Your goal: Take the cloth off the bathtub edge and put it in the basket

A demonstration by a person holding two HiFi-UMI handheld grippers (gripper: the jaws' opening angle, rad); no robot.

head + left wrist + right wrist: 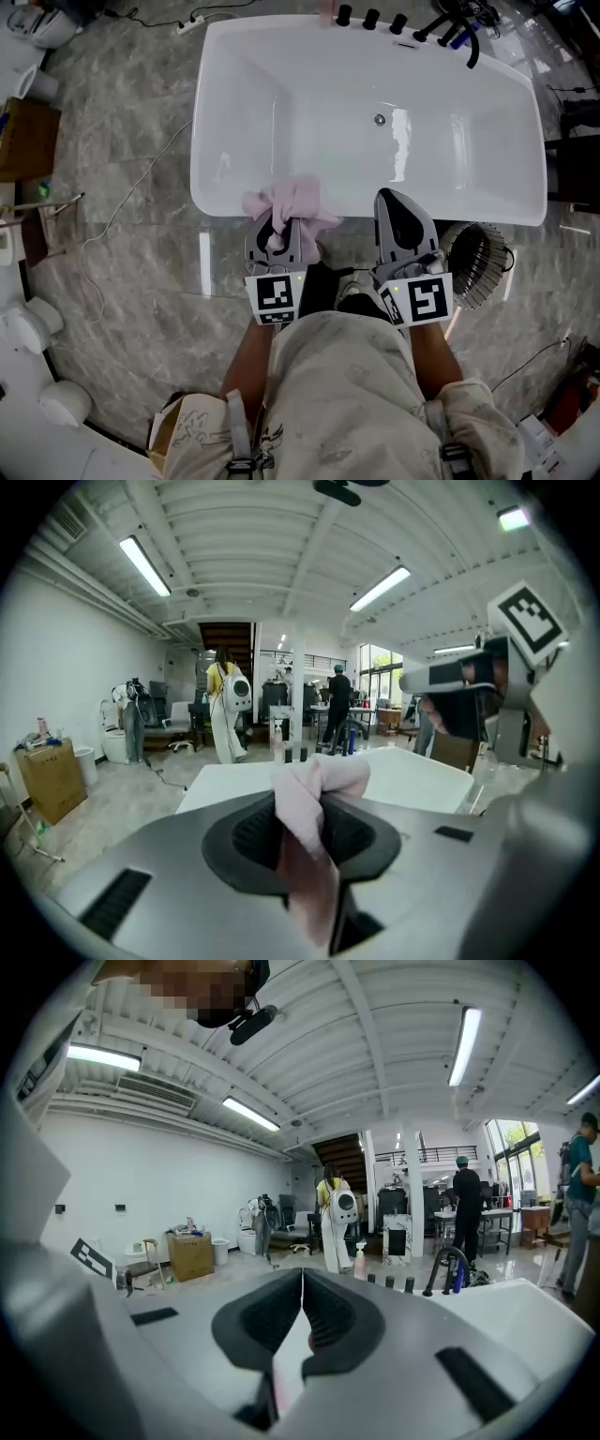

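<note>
Pink cloth (292, 202) pinched tight in the left tool (277, 227) at the bathtub (487, 210) rim's 6 o'clock (wire basket (478, 264) at 4 o'clock); right tool (397, 202) closed, empty.

A pale pink soft cloth (298, 202) is set off against the near rim of the glossy white bathtub (281, 103). Black round tap knobs (370, 18) are lined along the bathtub's far rim. Polished grey floor tiles (131, 197), veined in lighter grey, are laid around the bathtub. A dark wire basket (478, 264) is seen beside the bathtub's near right corner.
</note>
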